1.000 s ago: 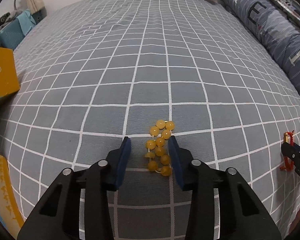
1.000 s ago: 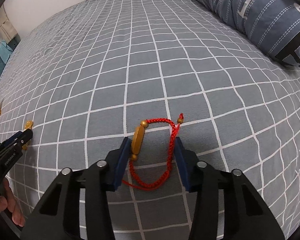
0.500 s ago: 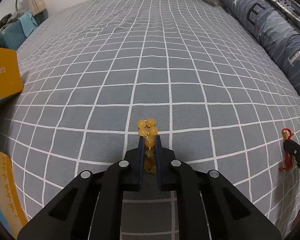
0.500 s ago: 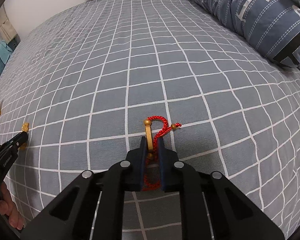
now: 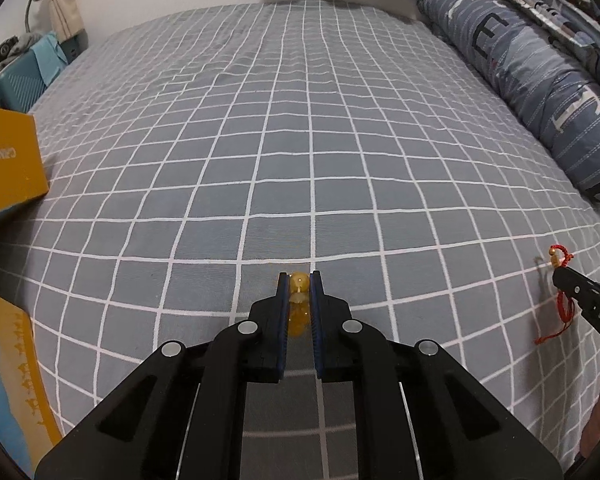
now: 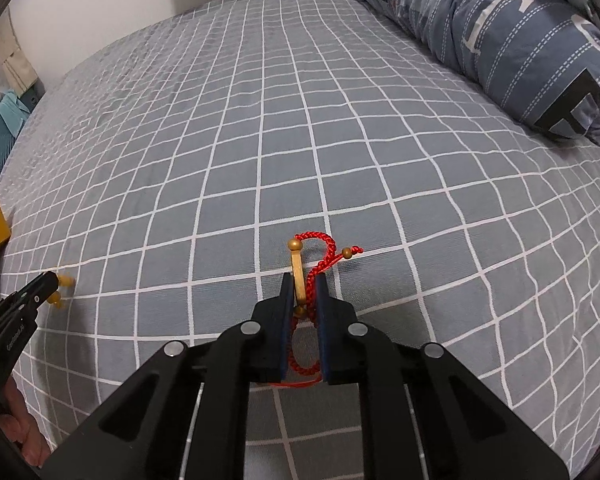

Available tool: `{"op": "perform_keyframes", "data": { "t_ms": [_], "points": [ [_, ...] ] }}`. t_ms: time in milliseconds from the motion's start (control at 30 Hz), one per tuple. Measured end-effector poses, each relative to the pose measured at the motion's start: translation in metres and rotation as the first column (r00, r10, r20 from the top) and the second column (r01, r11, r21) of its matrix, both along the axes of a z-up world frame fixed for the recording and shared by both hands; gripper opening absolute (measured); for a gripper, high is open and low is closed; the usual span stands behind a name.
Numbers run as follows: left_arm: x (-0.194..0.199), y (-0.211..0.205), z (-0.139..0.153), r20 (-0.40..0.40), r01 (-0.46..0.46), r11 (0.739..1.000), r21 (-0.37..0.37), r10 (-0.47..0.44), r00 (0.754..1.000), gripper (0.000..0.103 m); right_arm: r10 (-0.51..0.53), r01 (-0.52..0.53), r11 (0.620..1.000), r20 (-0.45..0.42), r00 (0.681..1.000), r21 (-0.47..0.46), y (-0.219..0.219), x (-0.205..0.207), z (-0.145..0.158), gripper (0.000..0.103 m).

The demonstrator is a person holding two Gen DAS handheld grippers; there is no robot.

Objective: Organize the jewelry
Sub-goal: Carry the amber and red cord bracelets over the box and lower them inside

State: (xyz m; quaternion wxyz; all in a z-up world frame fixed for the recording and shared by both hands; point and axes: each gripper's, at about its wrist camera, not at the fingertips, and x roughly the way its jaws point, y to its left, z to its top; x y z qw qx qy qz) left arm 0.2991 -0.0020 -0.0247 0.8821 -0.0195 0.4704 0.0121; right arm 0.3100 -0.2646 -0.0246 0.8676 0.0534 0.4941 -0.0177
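My left gripper [image 5: 299,280] is shut on a yellow bead bracelet [image 5: 299,303], whose amber beads show bunched between the blue pads, lifted a little above the grey checked bedspread [image 5: 284,148]. My right gripper [image 6: 305,282] is shut on a red braided cord bracelet [image 6: 324,258] with a gold bar and small gold beads; its loop pokes out past the fingertips and its tail hangs below. Each gripper also shows at the edge of the other's view: the right gripper [image 5: 558,274] with the red cord, the left gripper [image 6: 54,280] with the yellow beads.
An orange box [image 5: 8,168] lies at the left edge of the bed, with another orange and blue item [image 5: 16,364] nearer me. A blue striped pillow [image 5: 540,92] runs along the right side. A teal case [image 5: 16,80] stands beyond the bed's far left corner.
Both grippers went from open around their bracelets to shut on them. The left gripper then rose with the beads, which now hang off the bedspread.
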Motion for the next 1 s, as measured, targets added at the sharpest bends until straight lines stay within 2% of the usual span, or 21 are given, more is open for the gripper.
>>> {"op": "perform_keyframes", "data": {
  "t_ms": [533,1000],
  "points": [
    [-0.037,0.004,0.043,0.056,0.021,0.999,-0.025,-0.020,0.998,0.009,0.013,-0.011,1.000,0.071,0.997,-0.027,0.011,-0.029,0.042,0.010],
    [-0.072,0.009,0.084,0.107,0.010,1.000,-0.008,-0.009,0.994,0.009,0.059,-0.053,0.997,0.132,0.990,-0.047,0.034,-0.062,0.081,0.010]
  ]
}}
